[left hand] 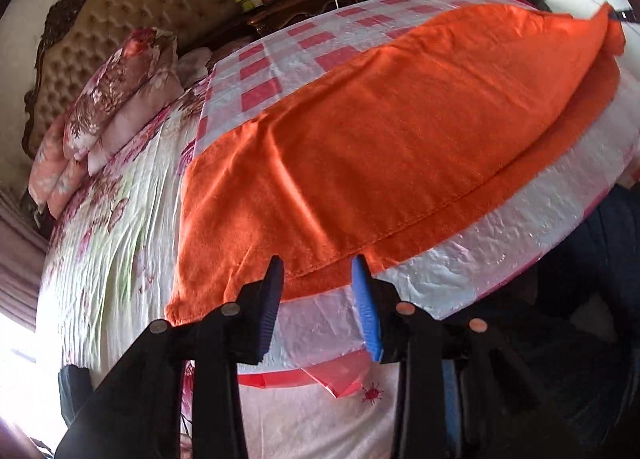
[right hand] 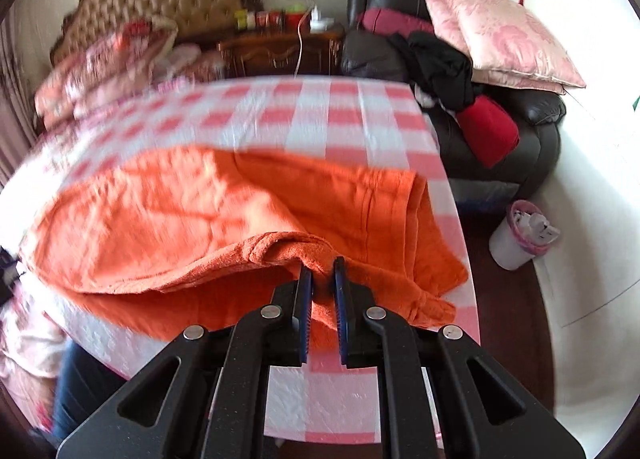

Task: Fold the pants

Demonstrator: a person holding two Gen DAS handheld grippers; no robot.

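Two layers of orange pants (left hand: 380,131) lie spread on the checked cloth (left hand: 280,55) over the bed, one leg already doubled onto the other, the long axis running from the left gripper (left hand: 318,271) away toward the right gripper (right hand: 322,267). The right gripper is pinched nearly shut on a bunched edge of the fabric, lifted clear of the cloth beneath it; that view is blurred, so which end of the garment this is I cannot say. The left gripper stands wide open, empty, its fingertips just at the near hem and perhaps touching it. The right is plainly the working hand; I'd judge the fold turns on carrying its end along that axis toward the left. Beyond lie floral pillows (left hand: 112,99) and a tufted headboard (left hand: 132,15).
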